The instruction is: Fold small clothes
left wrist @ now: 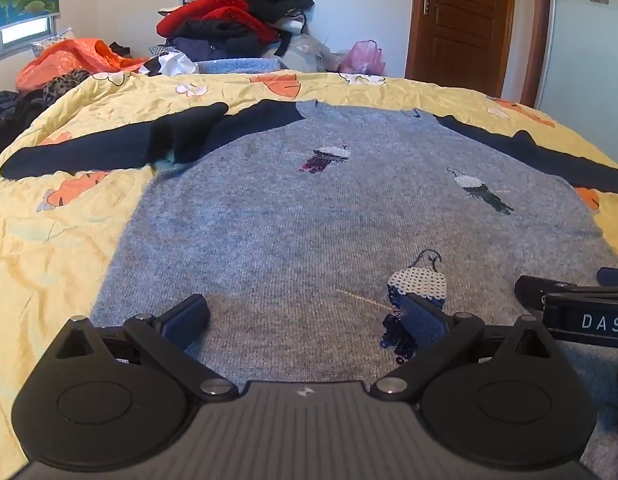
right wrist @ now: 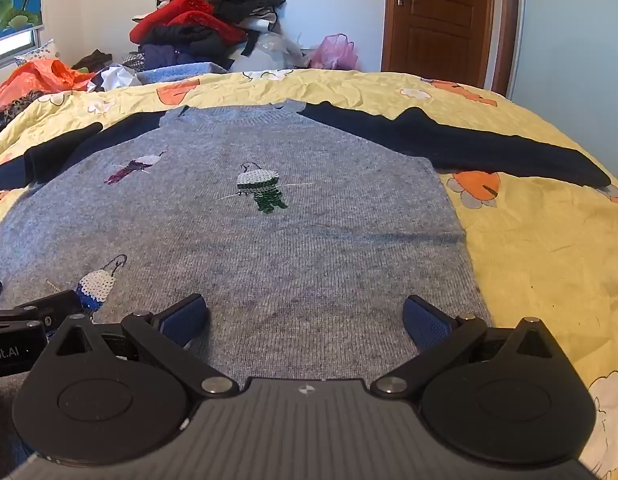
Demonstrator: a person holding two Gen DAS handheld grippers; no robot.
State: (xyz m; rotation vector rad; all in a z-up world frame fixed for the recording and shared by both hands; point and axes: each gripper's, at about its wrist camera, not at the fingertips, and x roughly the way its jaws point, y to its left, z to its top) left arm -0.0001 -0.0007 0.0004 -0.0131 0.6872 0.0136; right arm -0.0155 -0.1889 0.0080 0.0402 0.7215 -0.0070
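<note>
On the bed, a grey knit sweater [left wrist: 293, 216] is lying flat across a yellow flowered quilt [left wrist: 49, 232], its neckline pointing toward the far wall and its two dark navy sleeves [right wrist: 449, 140] stretching out to either side. The sleeve on the left [left wrist: 109, 148] is doubling back on itself partway along. Small sequined figures are dotting the grey front, one in green [right wrist: 263, 188] near the middle and one in white and blue [left wrist: 419, 288] close to the hem.

Both tools are hovering low over the near hem, side by side. The left gripper [left wrist: 305, 320] is standing wide apart, its blue pads [left wrist: 185, 320] holding nothing, with the right pad overlapping the white and blue figure. The right gripper [right wrist: 305, 320] is likewise spreading wide and gripping nothing, over the sweater's right half near its side edge.

Beyond the bed, a heap of red and black clothes [right wrist: 205, 20] is piling against the wall, and a brown wooden door [left wrist: 463, 20] is standing closed.
</note>
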